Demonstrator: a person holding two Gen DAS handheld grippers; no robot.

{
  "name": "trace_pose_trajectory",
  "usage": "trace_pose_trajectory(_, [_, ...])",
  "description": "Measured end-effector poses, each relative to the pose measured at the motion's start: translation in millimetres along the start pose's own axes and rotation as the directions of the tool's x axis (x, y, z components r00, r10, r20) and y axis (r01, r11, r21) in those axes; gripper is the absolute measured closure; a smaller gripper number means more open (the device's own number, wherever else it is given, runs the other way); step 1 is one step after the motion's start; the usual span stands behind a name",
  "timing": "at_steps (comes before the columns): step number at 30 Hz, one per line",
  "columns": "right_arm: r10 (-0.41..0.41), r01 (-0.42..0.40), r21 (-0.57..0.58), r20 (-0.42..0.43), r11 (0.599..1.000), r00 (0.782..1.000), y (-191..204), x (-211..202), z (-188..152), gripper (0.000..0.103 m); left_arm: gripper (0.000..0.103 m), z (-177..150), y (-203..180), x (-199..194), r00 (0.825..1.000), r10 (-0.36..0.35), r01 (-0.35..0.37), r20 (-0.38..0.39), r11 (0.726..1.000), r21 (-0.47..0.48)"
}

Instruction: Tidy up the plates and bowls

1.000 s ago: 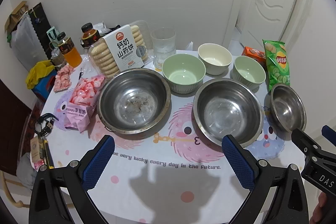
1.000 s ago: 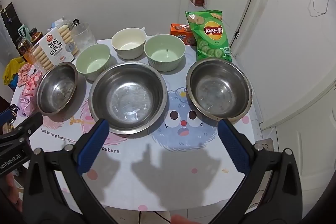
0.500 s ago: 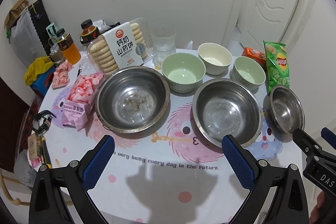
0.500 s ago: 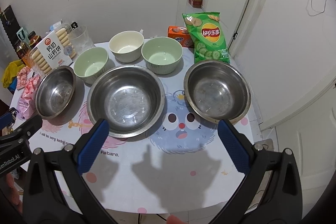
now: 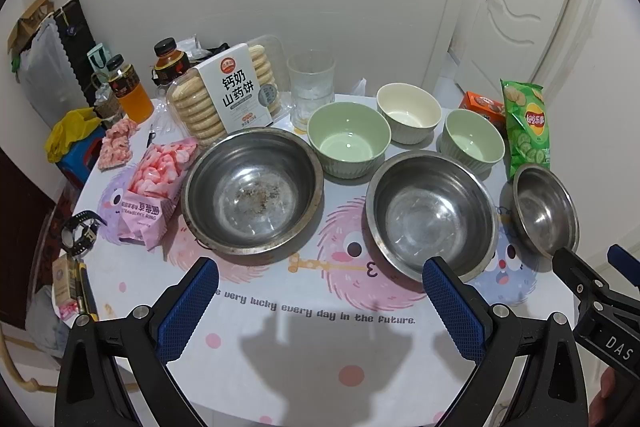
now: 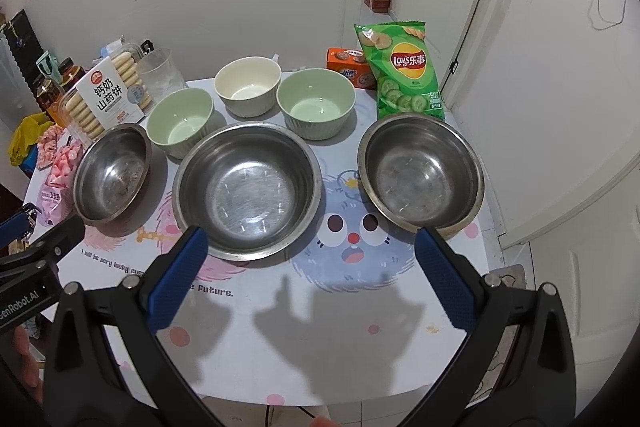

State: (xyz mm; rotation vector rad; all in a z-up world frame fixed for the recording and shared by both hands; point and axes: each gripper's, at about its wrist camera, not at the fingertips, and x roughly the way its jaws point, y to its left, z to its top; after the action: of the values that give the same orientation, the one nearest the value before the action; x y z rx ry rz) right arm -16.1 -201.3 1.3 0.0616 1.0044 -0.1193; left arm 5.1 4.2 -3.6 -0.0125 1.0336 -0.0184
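Bowls [image 6: 248, 187] – all empty – upright

Three steel bowls [image 6: 248, 187] are seen scuffed and dull-shiny; three ceramic bowls [image 6: 316, 103] glazed, ribbed; the bench [image 6: 320, 307] cloth-covered.

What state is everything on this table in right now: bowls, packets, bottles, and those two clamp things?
Left steel bowl: upright, crumbs inside.
Middle steel bowl: upright, empty.
Right steel bowl: upright, unstacked.
Two green bowls: upright, empty.
Cream bowl: upright, empty.
Glass: upright.
Chips bag: looks sealed.
Orange drink bottle: capped.
Left gripper: open, empty.
Right gripper: open, empty.
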Motion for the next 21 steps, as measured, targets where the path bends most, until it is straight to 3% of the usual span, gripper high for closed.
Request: trace_pose_trajectory(21, [0.003, -0.003, 0.001, -0.002, 1.000, 1.000, 1.3, 0.2, -2.0, 0.000, 0.000, -0.6, -0.1, -0.9, 1.000, -0.018, 0.018, -0.006, 1.000, -0.004])
